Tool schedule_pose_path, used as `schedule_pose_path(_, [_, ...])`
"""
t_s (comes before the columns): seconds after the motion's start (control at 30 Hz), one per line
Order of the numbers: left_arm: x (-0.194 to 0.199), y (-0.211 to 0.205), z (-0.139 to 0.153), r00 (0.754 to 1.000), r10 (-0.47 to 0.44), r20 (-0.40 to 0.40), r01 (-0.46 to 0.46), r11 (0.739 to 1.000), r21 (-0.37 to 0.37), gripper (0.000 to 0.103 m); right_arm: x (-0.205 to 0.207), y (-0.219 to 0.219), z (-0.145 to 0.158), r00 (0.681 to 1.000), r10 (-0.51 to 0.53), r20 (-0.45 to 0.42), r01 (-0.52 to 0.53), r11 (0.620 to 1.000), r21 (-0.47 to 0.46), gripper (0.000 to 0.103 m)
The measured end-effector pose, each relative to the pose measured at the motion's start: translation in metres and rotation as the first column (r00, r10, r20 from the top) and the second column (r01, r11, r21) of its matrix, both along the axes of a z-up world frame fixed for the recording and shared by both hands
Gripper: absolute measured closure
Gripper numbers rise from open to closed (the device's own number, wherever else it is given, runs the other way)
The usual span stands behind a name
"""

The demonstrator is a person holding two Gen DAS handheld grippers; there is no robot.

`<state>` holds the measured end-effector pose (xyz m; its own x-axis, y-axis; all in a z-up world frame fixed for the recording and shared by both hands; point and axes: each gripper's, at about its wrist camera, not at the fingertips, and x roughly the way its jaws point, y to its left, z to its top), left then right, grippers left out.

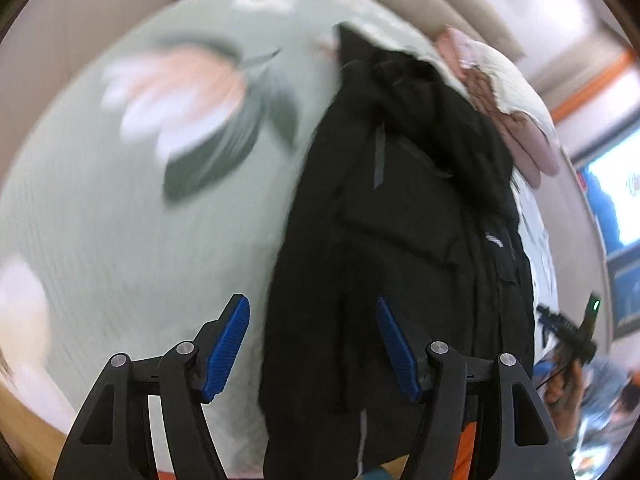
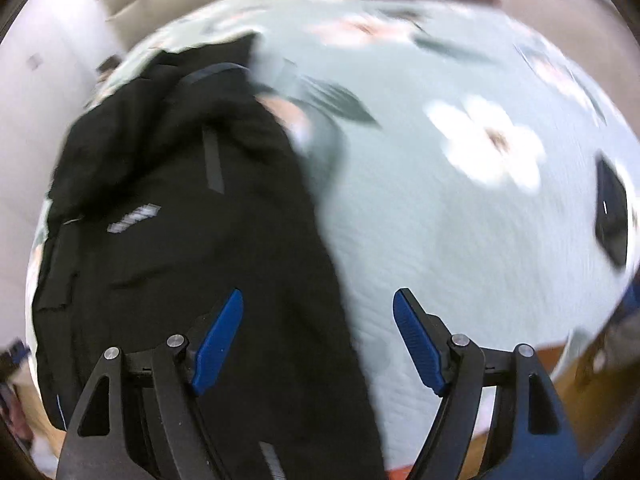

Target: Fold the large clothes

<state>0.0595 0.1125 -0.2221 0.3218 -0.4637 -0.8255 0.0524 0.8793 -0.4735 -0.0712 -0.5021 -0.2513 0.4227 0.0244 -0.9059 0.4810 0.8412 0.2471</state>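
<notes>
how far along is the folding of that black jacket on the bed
Done: the black jacket lies on the floral bedspread, seemingly gathered into a long strip, though blur hides details. In hand: nothing; the left gripper and right gripper are both open above it. Left: the folds into a compact bundle.

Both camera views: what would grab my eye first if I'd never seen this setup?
A big black jacket lies lengthwise on a pale green bedspread printed with large pink and white flowers. In the foreground of each view, blue-padded fingers stand spread: the left gripper and the right gripper, both empty. Beyond the jacket sits a heap of pink and cream clothes.
</notes>
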Motion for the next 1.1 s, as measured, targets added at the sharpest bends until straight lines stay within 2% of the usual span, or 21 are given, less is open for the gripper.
schedule_pose_path(0.1, [-0.01,-0.004,-0.026,0.998,0.02,-0.061,-0.023,0.998,-0.054,0.036,-0.012,-0.007,-0.014,1.0,-0.002,-0.014,0.002,0.999,0.05,0.023])
schedule_pose_path(0.17, [-0.014,-0.02,-0.025,1.0,0.016,-0.009,-0.016,0.999,-0.046,0.036,-0.018,-0.008,-0.018,1.0,0.011,-0.011,-0.011,0.998,0.059,0.023])
schedule_pose_path(0.27, [-0.016,-0.027,-0.028,0.999,0.024,-0.024,-0.025,0.998,-0.053,0.036,-0.02,-0.008,-0.022,0.999,0.032,-0.017,-0.032,0.998,0.045,0.023])
schedule_pose_path(0.37, [-0.019,-0.034,-0.027,1.0,0.012,-0.011,-0.012,1.0,-0.026,0.036,-0.022,-0.004,-0.027,0.999,0.044,-0.012,-0.043,0.996,0.083,0.023])
schedule_pose_path(0.4, [-0.019,-0.034,-0.026,1.0,0.002,-0.009,-0.002,1.0,-0.025,0.036,-0.025,-0.002,-0.027,0.998,0.063,-0.004,-0.062,0.993,0.098,0.029])
schedule_pose_path(0.43, [-0.022,-0.036,-0.024,1.0,-0.013,-0.002,0.013,1.0,-0.028,0.04,-0.027,0.001,-0.027,0.997,0.08,0.002,-0.08,0.99,0.112,0.041])
schedule_pose_path(0.47, [-0.025,-0.04,-0.022,0.999,-0.037,0.008,0.037,0.999,-0.035,0.058,-0.028,0.006,-0.026,0.996,0.094,0.008,-0.094,0.987,0.13,0.045])
schedule_pose_path(0.53, [-0.031,-0.044,-0.015,0.997,-0.071,0.028,0.072,0.996,-0.054,0.081,-0.032,0.017,-0.024,0.991,0.131,0.006,-0.13,0.976,0.174,0.054])
schedule_pose_path(0.6, [-0.041,-0.045,-0.002,0.993,-0.071,0.092,0.08,0.992,-0.098,0.082,-0.038,0.029,-0.015,0.986,0.17,0.003,-0.167,0.97,0.176,0.054])
schedule_pose_path(0.67, [-0.052,-0.041,0.013,0.99,-0.063,0.128,0.092,0.969,-0.231,0.081,-0.048,0.039,0.0,0.978,0.203,0.045,-0.208,0.959,0.195,0.054])
schedule_pose_path(0.73, [-0.06,-0.041,0.023,0.987,-0.069,0.148,0.108,0.955,-0.277,0.079,-0.058,0.043,0.006,0.972,0.219,0.081,-0.232,0.943,0.24,0.052])
schedule_pose_path(0.77, [-0.062,-0.042,0.023,0.986,-0.079,0.147,0.117,0.956,-0.269,0.072,-0.061,0.044,0.003,0.973,0.217,0.075,-0.229,0.94,0.254,0.052])
schedule_pose_path(0.83, [-0.065,-0.046,0.012,0.987,-0.112,0.115,0.137,0.96,-0.245,0.067,-0.069,0.047,-0.008,0.975,0.219,0.047,-0.224,0.942,0.248,0.052])
schedule_pose_path(0.93, [-0.065,-0.048,-0.009,0.993,-0.1,0.058,0.112,0.964,-0.24,0.067,-0.08,0.049,-0.023,0.979,0.203,-0.001,-0.197,0.951,0.237,0.052])
schedule_pose_path(1.1, [-0.065,-0.046,-0.018,0.996,-0.089,0.006,0.089,0.974,-0.209,0.066,-0.094,0.058,-0.006,0.976,0.212,0.043,-0.216,0.949,0.23,0.053])
